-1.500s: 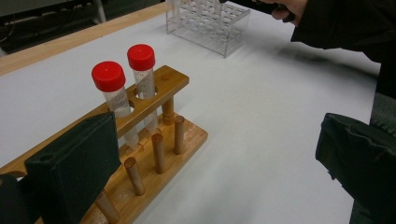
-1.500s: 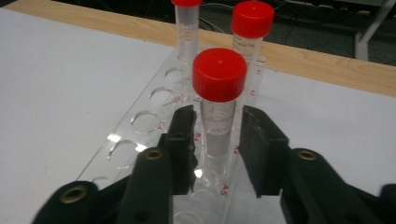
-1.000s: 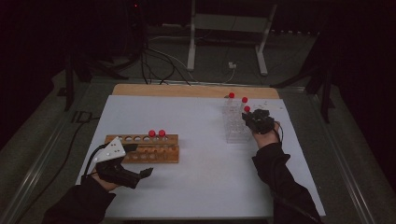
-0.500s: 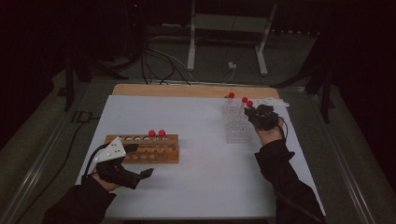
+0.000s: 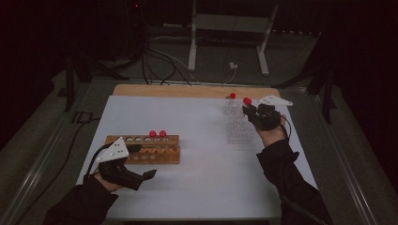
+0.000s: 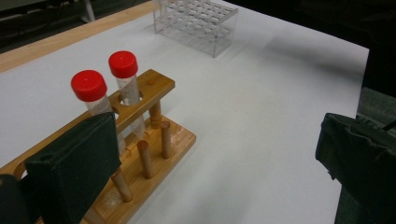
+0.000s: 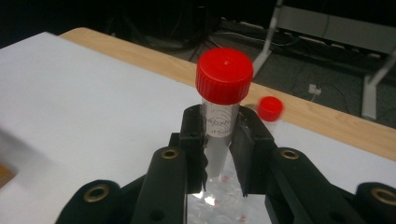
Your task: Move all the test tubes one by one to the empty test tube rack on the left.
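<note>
- Gripping a red-capped tube (image 7: 219,116) in my right gripper (image 7: 219,149), fingers (image 7: 192,135) clamped on its clear body just below the cap.
- From above, that tube (image 5: 247,104) stands upright in my right gripper (image 5: 257,115), lifted over the far right part of the clear rack (image 5: 237,126), cap well above the rack's top.
- Under my right fingers, the clear rack (image 7: 219,200) shows as a pale, blurred grid; I cannot tell whether the tube's tip is fully out of its hole.
- A second red-capped tube (image 5: 232,97) stands in the rack's far end; beyond my fingers it shows as a blurred red cap (image 7: 270,108).
- My left gripper (image 5: 141,176) rests on the white bench (image 5: 197,187) at the near left, just in front of the wooden rack (image 5: 155,150).
- My left fingers (image 6: 74,172) stand wide apart with nothing between them; one sits right beside the near end of the wooden rack (image 6: 154,140), the other well off to the side.
- Two red-capped tubes (image 6: 123,79) stand upright side by side in the wooden rack's top holes; from above their caps (image 5: 157,134) sit near its middle.
- The clear rack (image 6: 196,23) lies well apart from the wooden one, across the bench.
- A wooden strip (image 5: 187,91) runs along the bench's far edge.
</note>
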A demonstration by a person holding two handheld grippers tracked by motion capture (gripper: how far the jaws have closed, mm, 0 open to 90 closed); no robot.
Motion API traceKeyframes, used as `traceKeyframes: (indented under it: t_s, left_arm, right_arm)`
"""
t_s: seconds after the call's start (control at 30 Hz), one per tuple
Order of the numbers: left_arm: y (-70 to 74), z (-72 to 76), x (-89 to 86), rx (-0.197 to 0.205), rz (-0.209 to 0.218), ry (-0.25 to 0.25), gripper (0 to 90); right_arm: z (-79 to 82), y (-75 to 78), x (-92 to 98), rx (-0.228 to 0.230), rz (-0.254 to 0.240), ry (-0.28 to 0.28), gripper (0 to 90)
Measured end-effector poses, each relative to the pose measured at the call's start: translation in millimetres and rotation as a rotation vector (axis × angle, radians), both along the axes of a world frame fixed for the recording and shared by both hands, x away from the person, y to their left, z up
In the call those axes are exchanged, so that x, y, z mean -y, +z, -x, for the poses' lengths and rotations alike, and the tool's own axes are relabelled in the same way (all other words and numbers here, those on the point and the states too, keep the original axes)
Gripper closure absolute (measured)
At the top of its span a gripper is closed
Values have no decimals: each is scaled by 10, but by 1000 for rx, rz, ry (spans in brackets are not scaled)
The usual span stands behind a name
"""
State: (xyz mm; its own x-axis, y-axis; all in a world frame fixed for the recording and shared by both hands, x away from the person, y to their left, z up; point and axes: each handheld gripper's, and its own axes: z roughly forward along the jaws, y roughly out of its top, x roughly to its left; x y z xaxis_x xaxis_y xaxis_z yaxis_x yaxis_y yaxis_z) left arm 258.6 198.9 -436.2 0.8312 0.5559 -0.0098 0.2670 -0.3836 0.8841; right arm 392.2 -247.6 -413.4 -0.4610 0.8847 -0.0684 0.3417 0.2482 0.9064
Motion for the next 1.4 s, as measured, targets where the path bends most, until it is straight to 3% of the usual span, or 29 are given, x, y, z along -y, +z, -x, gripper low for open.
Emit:
traceKeyframes:
  t_s: [0.4,0.9,1.4]
  left_arm:
    - [41,35,34,5,9,-24,5]
    - [66,50,128,2,7,-39,5]
    - [105,62,274,4,-2,-85,5]
  right_arm:
    - [280,12,-383,1,26,168,753]
    - [712,-153,-772,-37,72,355,753]
    - [1086,-236,-1106,-54,96,516,753]
